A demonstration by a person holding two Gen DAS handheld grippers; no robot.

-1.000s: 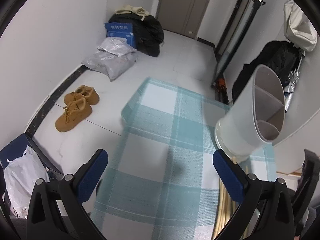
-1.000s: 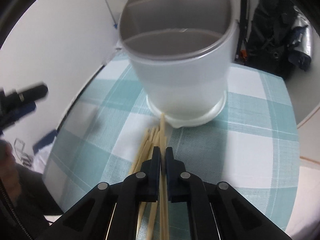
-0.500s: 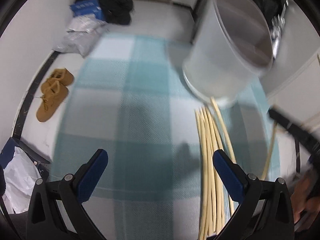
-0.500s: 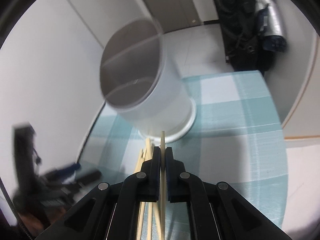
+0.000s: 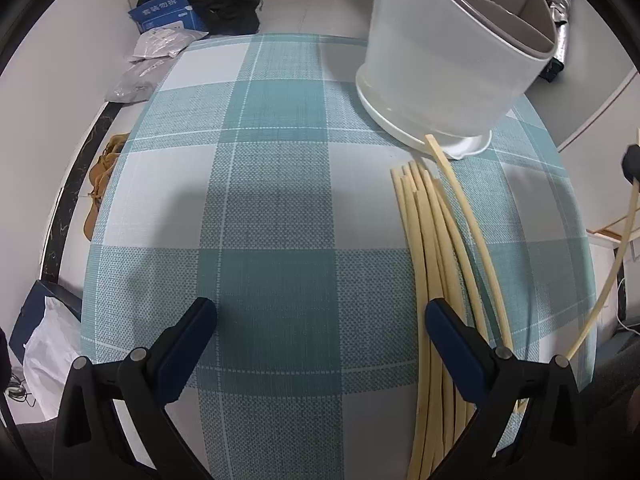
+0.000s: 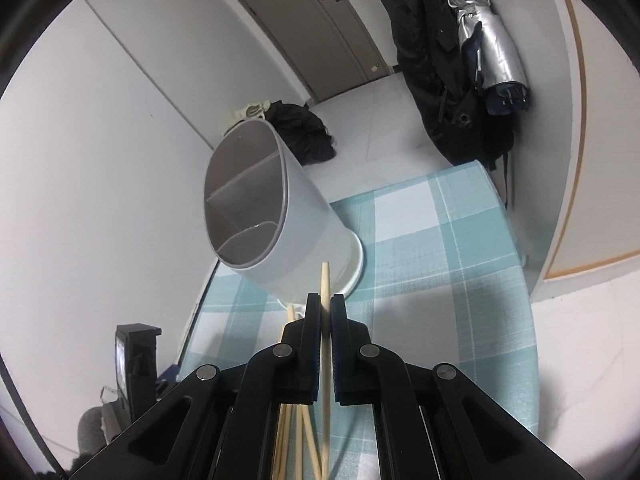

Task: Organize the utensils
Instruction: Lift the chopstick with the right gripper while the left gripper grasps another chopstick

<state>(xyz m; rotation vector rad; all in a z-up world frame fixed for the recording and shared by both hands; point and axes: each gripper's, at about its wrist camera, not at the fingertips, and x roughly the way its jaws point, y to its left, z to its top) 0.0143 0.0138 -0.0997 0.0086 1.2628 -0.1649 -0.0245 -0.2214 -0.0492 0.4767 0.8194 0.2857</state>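
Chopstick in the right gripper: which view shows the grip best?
The right wrist view: the chopstick sits pinched between the shut fingers of the right gripper, tip toward the holder. The left wrist view shows only its free length at the frame's right edge.

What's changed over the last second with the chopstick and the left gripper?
The right gripper, shut on one chopstick throughout, has lifted it off the pile and away from the holder. The left gripper has swung toward the pile, open and empty as before. Holder and remaining chopsticks have stayed on the checked cloth.
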